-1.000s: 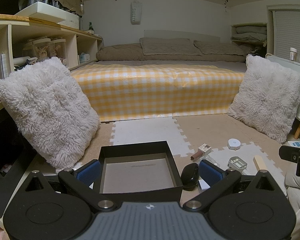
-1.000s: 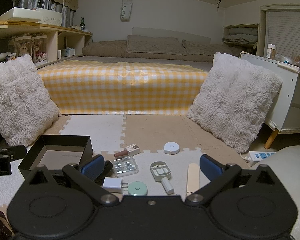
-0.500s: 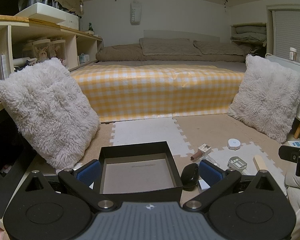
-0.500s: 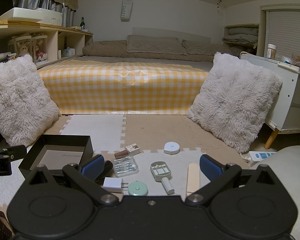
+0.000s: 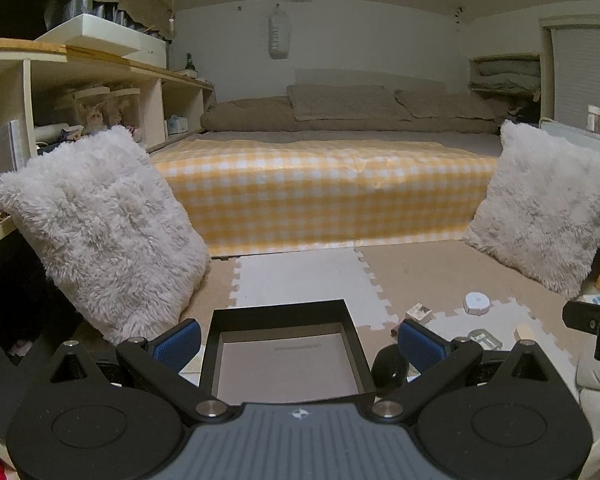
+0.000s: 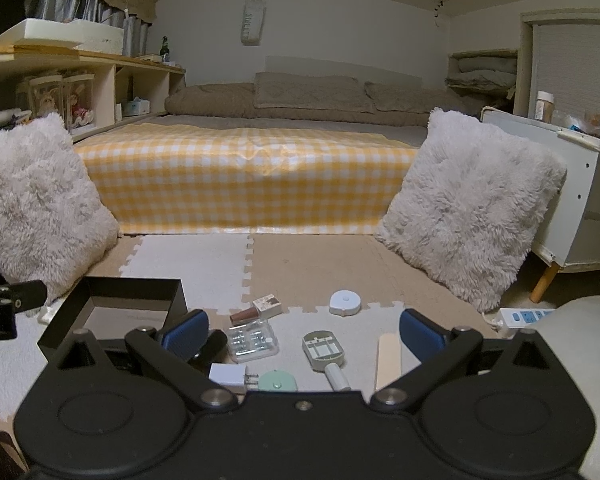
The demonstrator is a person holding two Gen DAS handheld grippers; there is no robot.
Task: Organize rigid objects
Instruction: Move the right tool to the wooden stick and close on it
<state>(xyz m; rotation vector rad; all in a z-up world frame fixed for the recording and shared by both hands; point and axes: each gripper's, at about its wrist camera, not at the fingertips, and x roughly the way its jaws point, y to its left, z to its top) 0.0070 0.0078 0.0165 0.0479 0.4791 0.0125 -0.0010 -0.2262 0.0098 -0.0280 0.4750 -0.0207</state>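
Note:
An open black box (image 5: 288, 354) with a grey floor sits on the mat, between the fingers of my open, empty left gripper (image 5: 298, 338); the box also shows at left in the right wrist view (image 6: 128, 306). Small items lie to its right: a black oval object (image 5: 390, 368), a clear plastic case (image 6: 253, 340), a brown tube with a small carton (image 6: 260, 308), a white round tape (image 6: 344, 303), a grey-green holder (image 6: 323, 350), a white charger plug (image 6: 230, 374), a mint round case (image 6: 278, 381) and a beige stick (image 6: 388, 362). My right gripper (image 6: 302, 332) is open and empty above them.
Two shaggy white cushions (image 6: 32, 200) (image 6: 472, 204) stand left and right. A bed with a yellow checked cover (image 6: 252, 184) is behind. Shelves (image 5: 80, 92) line the left wall. A white cabinet (image 6: 580, 200) and a power strip (image 6: 526, 316) are at right.

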